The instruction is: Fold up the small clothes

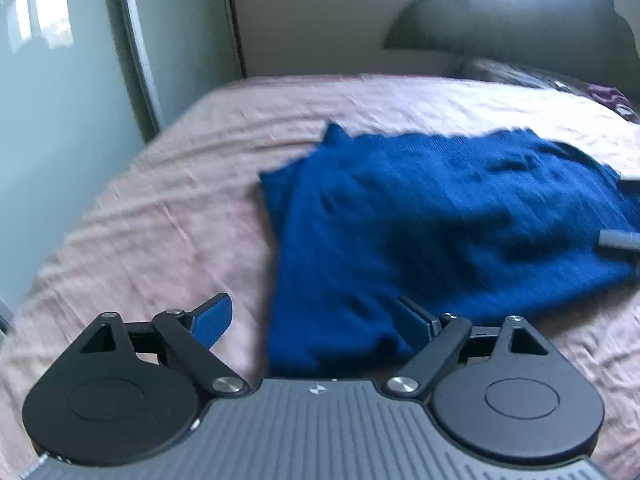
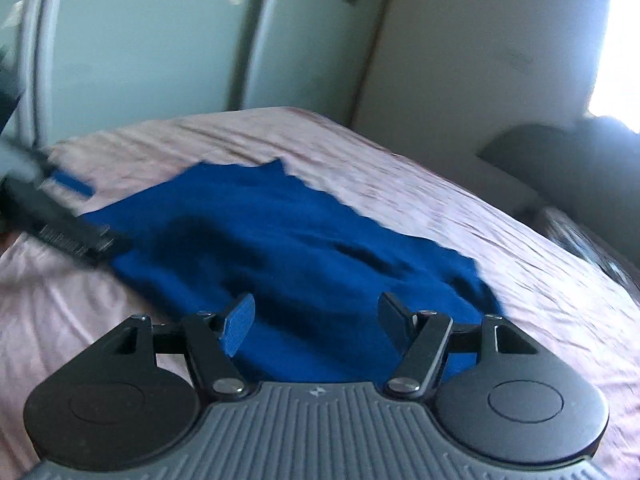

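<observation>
While both grippers hang over the bed, neither has cloth in it. Left gripper point(image 1: 314, 320): jaws spread wide, blue pads apart, nothing pinched; the near-left corner of the blue garment point(image 1: 420, 232) sits under and between the fingers, and I can't tell if a pad brushes it. Right gripper point(image 2: 316, 320): jaws parted at a middling width, empty, cloth seen through the gap; frames are motion-blurred, so contact with the fabric is unclear.

Blue garment looks like a small knit top, lying mostly flat on the pink bedsheet point(image 1: 140, 220), roughly mid-bed, with one layer apparently doubled over along its left side in the left wrist view. That reads as a fold partly made, with a few rumples on top. Each gripper sits at one near corner of the piece, left at the left end, right at the right end, which probably sets up a two-handed pinch of the near edge for the next fold.

In the right wrist view the left gripper point(image 2: 60, 216) shows at the garment's far-left edge. In the left wrist view two grey fingertips point(image 1: 618, 240) of the right gripper poke in at the right edge, over the cloth.

Beyond: glossy wardrobe doors point(image 2: 160, 40), a dark headboard point(image 1: 520, 20).
</observation>
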